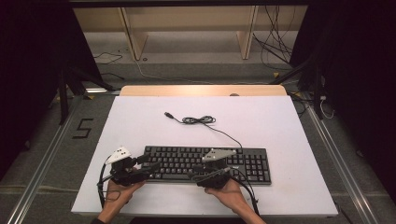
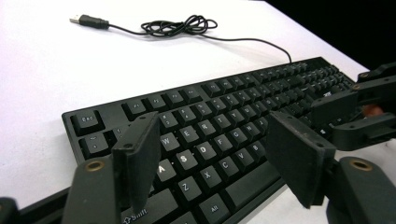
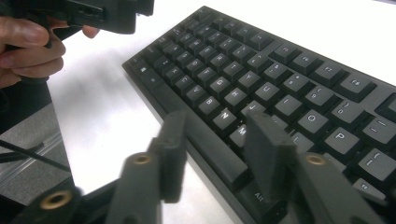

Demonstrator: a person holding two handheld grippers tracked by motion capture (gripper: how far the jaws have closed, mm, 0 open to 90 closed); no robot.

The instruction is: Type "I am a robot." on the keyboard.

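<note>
A black keyboard (image 1: 205, 163) lies near the front of the white table top (image 1: 261, 116). Its thin cable (image 1: 198, 120) runs back to a loose coil and ends in a USB plug (image 1: 168, 114). My left gripper (image 1: 147, 164) hovers over the keyboard's left end. In the left gripper view its jaws stand open (image 2: 212, 123) above the letter keys (image 2: 219, 135), with nothing between them. My right gripper (image 1: 198, 170) is at the keyboard's front edge near the middle. In the right gripper view its jaws (image 3: 215, 123) straddle that edge by the space bar (image 3: 215, 156), apart from it.
The coiled cable (image 2: 177, 25) and plug (image 2: 86, 20) lie on bare table behind the keyboard. A wooden strip (image 1: 201, 90) borders the table's far edge, with shelving and floor cables beyond. The person's left hand (image 3: 28, 46) holds its gripper at the keyboard's left end.
</note>
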